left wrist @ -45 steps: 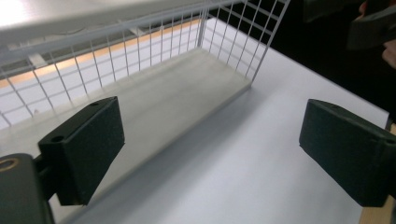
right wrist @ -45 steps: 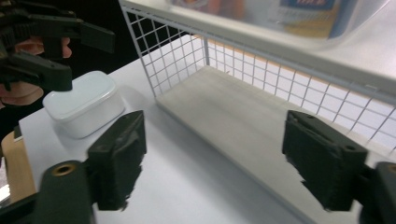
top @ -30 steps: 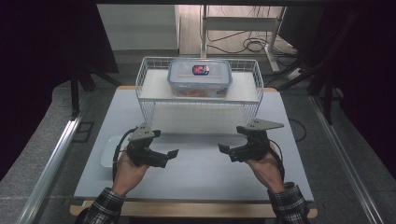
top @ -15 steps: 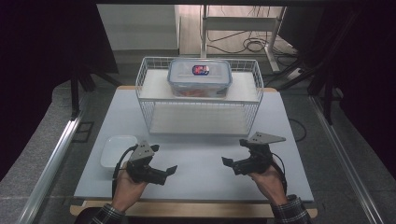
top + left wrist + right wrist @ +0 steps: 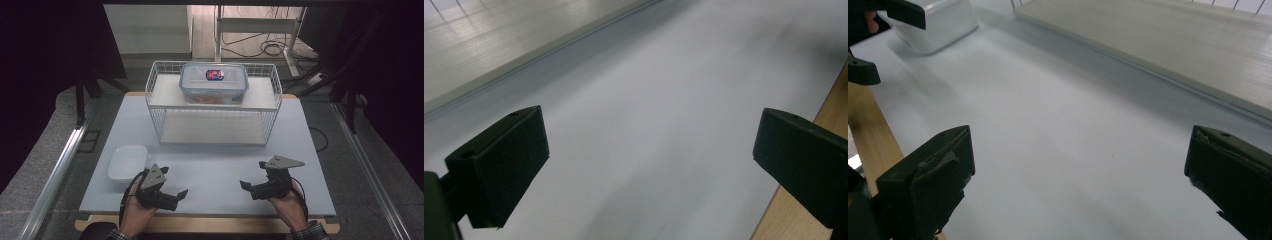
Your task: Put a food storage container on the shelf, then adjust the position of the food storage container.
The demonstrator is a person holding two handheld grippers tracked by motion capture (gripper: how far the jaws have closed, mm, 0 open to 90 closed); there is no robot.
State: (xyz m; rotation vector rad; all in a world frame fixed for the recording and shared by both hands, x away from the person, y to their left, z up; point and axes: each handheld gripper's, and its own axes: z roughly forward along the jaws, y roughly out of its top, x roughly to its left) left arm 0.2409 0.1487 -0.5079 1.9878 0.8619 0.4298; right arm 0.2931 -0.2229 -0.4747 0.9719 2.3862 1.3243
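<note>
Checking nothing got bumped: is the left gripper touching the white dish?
Apart. In the high view, bare table shows between the left gripper and the white dish; its jaws stand open and empty.

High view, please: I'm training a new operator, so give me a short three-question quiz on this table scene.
1. True or false: the lidded container sits on the top shelf of the wire rack.
2. The white dish lies closest to: A) the left tongs B) the right tongs C) the wire rack.
3. Fill in: both tongs are ____ and hold nothing.

Key: 1 true; 2 A; 3 open, as the left gripper view and the right gripper view show the jaws spread wide over the bare table.
</note>
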